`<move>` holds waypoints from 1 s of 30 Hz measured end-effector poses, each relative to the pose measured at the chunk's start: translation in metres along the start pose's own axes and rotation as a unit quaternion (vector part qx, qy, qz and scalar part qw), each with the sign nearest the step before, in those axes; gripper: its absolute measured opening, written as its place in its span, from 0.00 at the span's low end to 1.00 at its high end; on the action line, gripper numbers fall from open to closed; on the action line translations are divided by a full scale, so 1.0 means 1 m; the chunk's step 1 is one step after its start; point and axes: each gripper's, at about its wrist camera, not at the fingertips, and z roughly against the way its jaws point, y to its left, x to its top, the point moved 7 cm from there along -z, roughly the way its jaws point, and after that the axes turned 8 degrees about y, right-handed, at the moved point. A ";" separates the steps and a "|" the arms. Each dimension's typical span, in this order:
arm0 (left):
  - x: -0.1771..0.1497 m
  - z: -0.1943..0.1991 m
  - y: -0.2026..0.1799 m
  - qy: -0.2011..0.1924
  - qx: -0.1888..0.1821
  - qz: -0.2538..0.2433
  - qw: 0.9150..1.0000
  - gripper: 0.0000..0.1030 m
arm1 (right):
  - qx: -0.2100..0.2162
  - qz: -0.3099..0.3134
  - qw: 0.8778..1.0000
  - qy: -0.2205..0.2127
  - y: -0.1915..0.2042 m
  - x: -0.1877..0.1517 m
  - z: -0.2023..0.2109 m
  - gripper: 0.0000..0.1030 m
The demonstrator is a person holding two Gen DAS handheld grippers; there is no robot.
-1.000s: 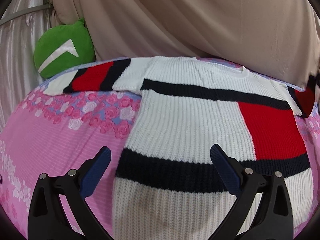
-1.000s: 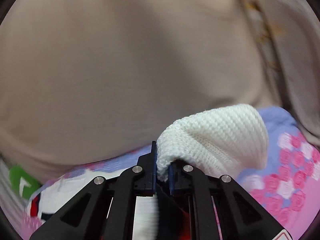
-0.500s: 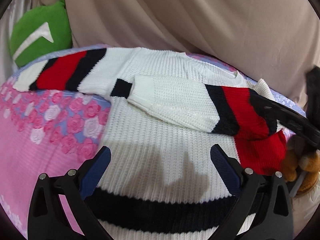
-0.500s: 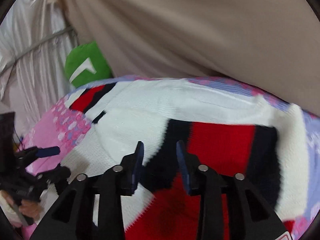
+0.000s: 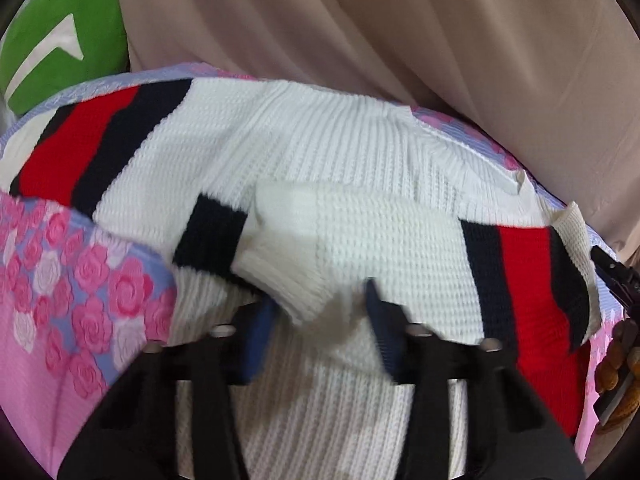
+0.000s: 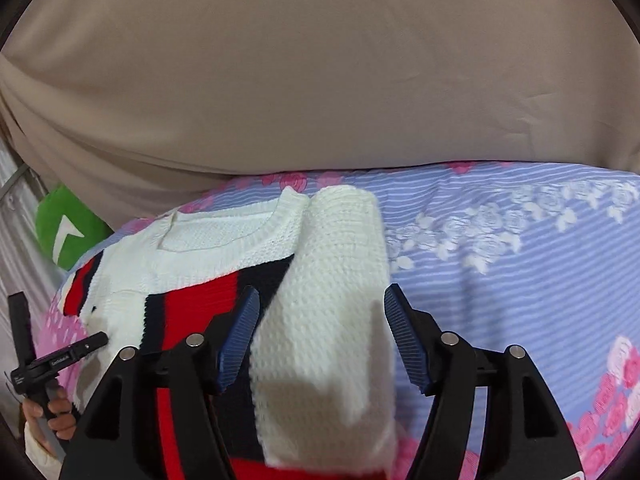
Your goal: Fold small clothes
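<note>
A white knit sweater [image 5: 320, 152] with black and red blocks lies flat on the bed. Its right sleeve [image 5: 400, 248] is folded across the chest, and its white cuff [image 5: 288, 280] lies just in front of my left gripper [image 5: 320, 336]. The left gripper's jaws stand partly open around the cuff edge, blurred by motion. The other sleeve [image 5: 80, 148] lies stretched out to the left. In the right wrist view my right gripper [image 6: 320, 336] is open, and the folded shoulder of the sweater [image 6: 332, 300] lies between its fingers, untouched. The neckline [image 6: 224, 232] is to its left.
The bed has a pink and lilac rose-print sheet [image 5: 60, 300] [image 6: 500, 248]. A beige curtain [image 5: 400, 40] hangs behind the bed. A green plush toy [image 5: 60, 40] sits at the far left corner. The left hand-held gripper [image 6: 52, 364] shows at the left edge of the right wrist view.
My right gripper let go of the sleeve after laying it across the chest and drew back to the shoulder, opening wide. My left gripper moved forward to the cuff and its jaws narrowed.
</note>
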 end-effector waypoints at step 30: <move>0.019 -0.020 -0.003 -0.066 0.033 -0.035 0.997 0.11 | 0.057 -0.031 0.996 -0.056 -0.020 -0.074 0.058 0.20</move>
